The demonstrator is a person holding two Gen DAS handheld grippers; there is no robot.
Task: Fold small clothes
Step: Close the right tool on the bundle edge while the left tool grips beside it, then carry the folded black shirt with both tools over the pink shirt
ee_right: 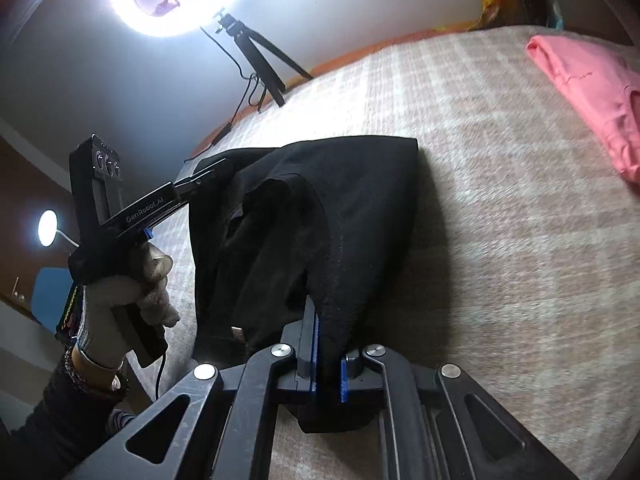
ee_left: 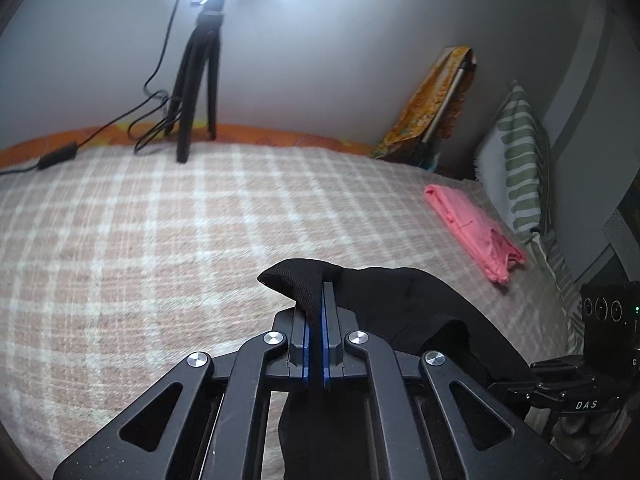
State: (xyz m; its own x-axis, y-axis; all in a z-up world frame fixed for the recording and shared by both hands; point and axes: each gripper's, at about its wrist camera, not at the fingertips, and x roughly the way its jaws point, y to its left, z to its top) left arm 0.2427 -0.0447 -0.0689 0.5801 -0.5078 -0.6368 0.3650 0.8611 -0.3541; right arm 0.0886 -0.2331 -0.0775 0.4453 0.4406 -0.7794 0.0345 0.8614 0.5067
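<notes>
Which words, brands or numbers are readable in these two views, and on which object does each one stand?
"GenRobot.AI": white print along the side of the left claw, seen from the right wrist view.
"DAS": white letters on the body of the right claw, at the right edge of the left wrist view; the word may run on out of sight.
A lone white mark above it at the frame edge is cut off and unreadable.
The black garment and pink garment show no readable text.

"GenRobot.AI" runs along the left gripper (ee_right: pixel 208 178); the right gripper (ee_left: pixel 516 390) seemingly reads "DAS".
</notes>
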